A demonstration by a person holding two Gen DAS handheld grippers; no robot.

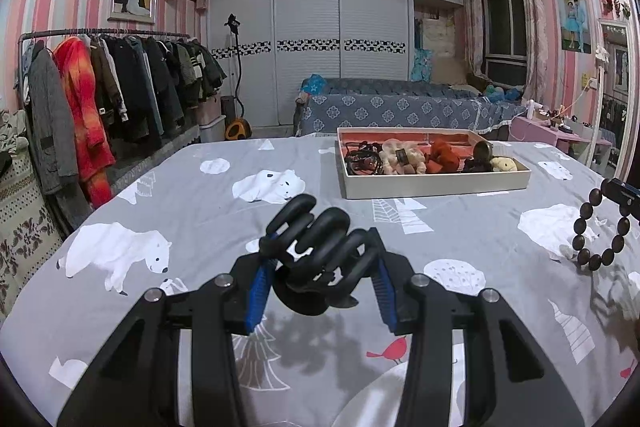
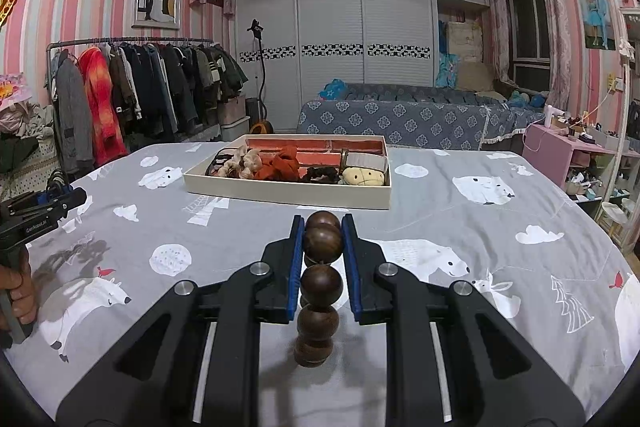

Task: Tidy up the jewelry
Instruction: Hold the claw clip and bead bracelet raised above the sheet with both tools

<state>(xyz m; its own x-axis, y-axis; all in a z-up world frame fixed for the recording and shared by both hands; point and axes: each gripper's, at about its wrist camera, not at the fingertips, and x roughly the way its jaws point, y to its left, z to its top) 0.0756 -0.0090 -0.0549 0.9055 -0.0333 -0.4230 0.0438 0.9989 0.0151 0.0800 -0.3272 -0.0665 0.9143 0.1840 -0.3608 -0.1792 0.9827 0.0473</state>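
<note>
My left gripper is shut on a black claw hair clip, held above the bed with its teeth pointing up and away. My right gripper is shut on a bracelet of dark brown wooden beads, whose loop hangs down between the fingers. In the left wrist view that bead bracelet dangles at the right edge. A white tray with a red lining sits farther back on the bed, holding scrunchies, dark hair ties and a small plush piece. The same tray lies ahead and to the right of the left gripper.
A grey bedsheet with polar bears covers the bed. A clothes rack stands at the left, a blue-covered sofa behind the bed, a pink side table at the right. A hand holds the left tool's grip.
</note>
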